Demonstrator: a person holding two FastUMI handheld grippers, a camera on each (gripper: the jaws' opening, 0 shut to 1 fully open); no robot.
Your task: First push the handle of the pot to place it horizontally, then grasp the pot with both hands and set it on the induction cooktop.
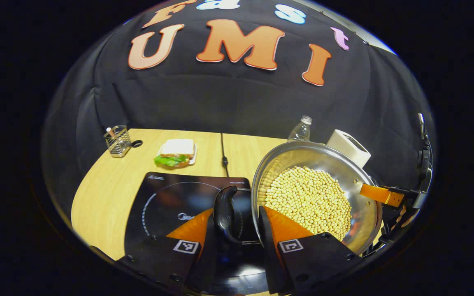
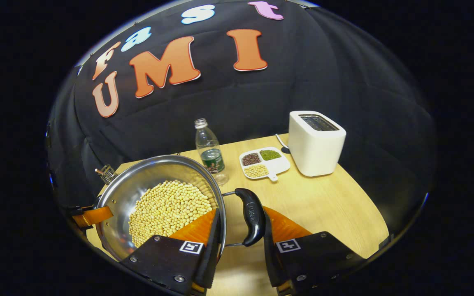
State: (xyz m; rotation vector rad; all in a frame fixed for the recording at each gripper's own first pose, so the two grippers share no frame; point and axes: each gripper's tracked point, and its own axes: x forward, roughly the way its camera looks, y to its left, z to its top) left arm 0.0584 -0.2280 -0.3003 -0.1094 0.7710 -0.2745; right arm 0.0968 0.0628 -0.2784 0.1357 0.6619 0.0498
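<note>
A steel pot (image 1: pixel 346 172) full of yellow soybeans (image 1: pixel 309 199) sits at the right edge of the black induction cooktop (image 1: pixel 167 205). My left gripper (image 1: pixel 237 222) is shut across the pot's black left handle (image 1: pixel 225 211) and the rim, one finger outside the handle and one inside the wall. In the right gripper view the pot (image 2: pixel 138 187) lies to the left. My right gripper (image 2: pixel 241 224) is shut the same way across the black right handle (image 2: pixel 252 216) and rim. Each view shows the other gripper (image 1: pixel 381 194) (image 2: pixel 93 216) at the pot's far side.
A sandwich on a plate (image 1: pixel 176 153), a wire holder (image 1: pixel 117 142) and a cable (image 1: pixel 224 154) lie behind the cooktop. A water bottle (image 2: pixel 210 152), a divided dish of beans (image 2: pixel 263 162) and a white toaster (image 2: pixel 315 142) stand on the wooden table (image 2: pixel 327 205) at the right.
</note>
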